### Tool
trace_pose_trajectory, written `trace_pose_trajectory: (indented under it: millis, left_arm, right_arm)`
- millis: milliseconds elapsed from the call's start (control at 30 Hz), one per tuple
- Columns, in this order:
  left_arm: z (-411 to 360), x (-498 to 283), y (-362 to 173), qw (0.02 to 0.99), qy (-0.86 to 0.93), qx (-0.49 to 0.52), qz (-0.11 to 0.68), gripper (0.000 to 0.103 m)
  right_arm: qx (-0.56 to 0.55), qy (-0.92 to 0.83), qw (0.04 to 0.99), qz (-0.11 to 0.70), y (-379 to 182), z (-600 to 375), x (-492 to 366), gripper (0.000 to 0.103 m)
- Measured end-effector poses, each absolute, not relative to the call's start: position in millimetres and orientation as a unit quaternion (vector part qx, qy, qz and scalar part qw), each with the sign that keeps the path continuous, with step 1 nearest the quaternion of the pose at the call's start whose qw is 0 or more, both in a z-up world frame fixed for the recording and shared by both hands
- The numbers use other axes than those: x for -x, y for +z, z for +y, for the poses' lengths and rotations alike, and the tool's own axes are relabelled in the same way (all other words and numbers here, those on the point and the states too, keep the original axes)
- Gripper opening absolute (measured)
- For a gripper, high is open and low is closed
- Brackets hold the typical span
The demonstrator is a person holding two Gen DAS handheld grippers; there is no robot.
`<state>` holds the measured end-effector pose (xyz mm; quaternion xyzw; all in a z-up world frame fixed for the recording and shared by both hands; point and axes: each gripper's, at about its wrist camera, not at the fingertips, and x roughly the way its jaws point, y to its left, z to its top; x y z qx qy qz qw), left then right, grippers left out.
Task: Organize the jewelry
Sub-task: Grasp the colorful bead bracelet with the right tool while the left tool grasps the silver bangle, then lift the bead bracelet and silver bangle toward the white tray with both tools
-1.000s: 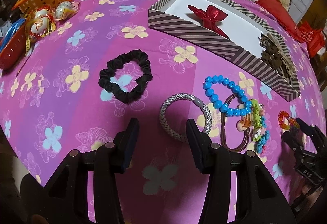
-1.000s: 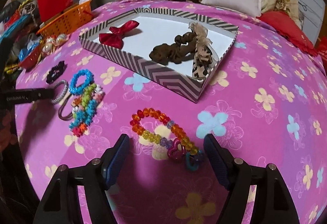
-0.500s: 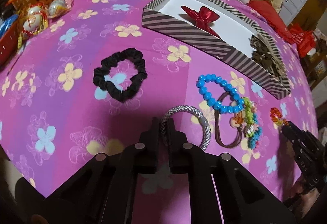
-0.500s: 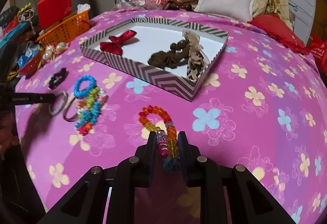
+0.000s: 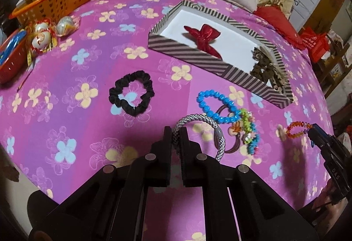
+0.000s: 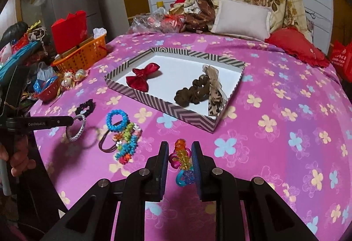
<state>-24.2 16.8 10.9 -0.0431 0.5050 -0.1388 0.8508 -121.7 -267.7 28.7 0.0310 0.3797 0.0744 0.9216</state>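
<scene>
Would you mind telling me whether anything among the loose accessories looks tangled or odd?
Yes: the blue bead bracelet, a brown hair tie and a multicoloured bead bracelet lie overlapped in one heap beside the striped tray, not separately like the black scrunchie.

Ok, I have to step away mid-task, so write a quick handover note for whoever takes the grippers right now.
Left gripper: shut on the silver mesh bracelet, lifted off the cloth.
Right gripper: shut on the orange bead bracelet, also lifted.
Striped box: holds a red bow, a brown scrunchie and a leopard-print bow.
Left on the pink cloth: black scrunchie, blue bead bracelet, brown hair tie, multicoloured bead piece.
Likely next: drop both bracelets in the box.
</scene>
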Motion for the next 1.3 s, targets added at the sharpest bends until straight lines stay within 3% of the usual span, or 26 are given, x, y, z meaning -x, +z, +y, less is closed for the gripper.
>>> trace_pose_trajectory:
  millis: [1300]
  left_arm:
    - [7,24,37,0.867,-0.125,0.016,0.481,0.005]
  right_arm:
    - [-0.014,0.079,0.923,0.375,47,-254,110,0.020]
